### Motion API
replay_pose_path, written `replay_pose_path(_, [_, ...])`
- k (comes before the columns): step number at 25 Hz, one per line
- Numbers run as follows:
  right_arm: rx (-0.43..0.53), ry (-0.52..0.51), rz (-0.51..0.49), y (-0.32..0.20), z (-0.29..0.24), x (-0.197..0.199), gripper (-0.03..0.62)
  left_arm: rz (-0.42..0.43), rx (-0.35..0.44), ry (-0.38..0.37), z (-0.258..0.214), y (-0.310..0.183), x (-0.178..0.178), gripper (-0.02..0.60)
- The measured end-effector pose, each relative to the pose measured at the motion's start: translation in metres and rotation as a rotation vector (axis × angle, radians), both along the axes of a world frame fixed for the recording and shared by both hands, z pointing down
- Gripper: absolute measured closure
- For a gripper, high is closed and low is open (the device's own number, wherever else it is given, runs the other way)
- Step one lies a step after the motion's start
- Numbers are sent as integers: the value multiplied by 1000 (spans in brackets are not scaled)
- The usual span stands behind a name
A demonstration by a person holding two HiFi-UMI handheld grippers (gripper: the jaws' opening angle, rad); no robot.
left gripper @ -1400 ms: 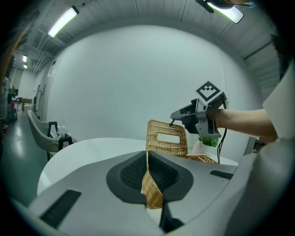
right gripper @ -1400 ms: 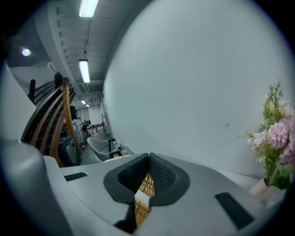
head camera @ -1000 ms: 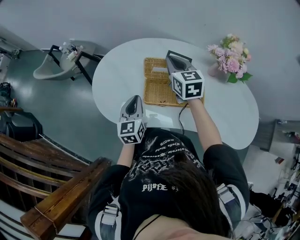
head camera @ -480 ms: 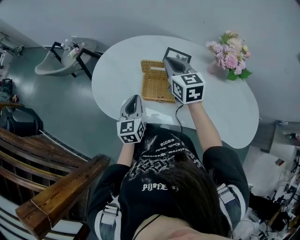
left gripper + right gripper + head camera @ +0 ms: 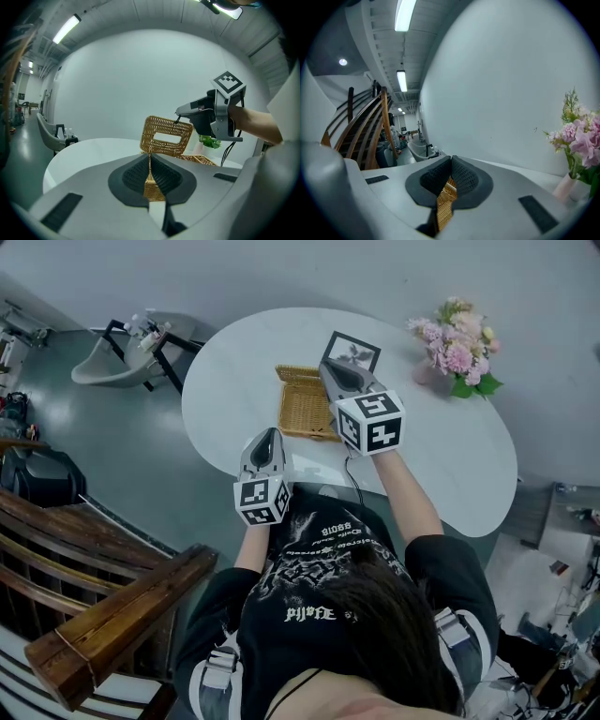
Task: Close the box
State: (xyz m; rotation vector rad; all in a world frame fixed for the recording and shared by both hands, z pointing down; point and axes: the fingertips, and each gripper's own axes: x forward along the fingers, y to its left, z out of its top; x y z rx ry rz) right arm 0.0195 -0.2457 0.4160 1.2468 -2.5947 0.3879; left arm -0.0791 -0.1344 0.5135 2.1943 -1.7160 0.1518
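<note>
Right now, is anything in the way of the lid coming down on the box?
Nothing visible is. The right gripper holds the lid up; only open air shows between it and the box.

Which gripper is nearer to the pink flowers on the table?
Right. The right gripper, shut on the raised lid of the wicker box, has the pink flowers off to its right; the left gripper, at the box's near edge, sits farther away.

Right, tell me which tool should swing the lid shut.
Probably right. The right tool pinches the upright wicker lid at its top corner; the left tool is clamped low on the box, steadying it.
</note>
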Motion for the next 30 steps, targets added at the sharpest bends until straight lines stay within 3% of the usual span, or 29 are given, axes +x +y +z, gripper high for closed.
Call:
replay_pose_path(15, [-28,2,-75,32,11,-2,560,-70,-1,-22,-3,12,2,551])
replay_pose_path(30, [-45,-4,-79,58,27,1,559,-76,7,-26,1,26,14,551])
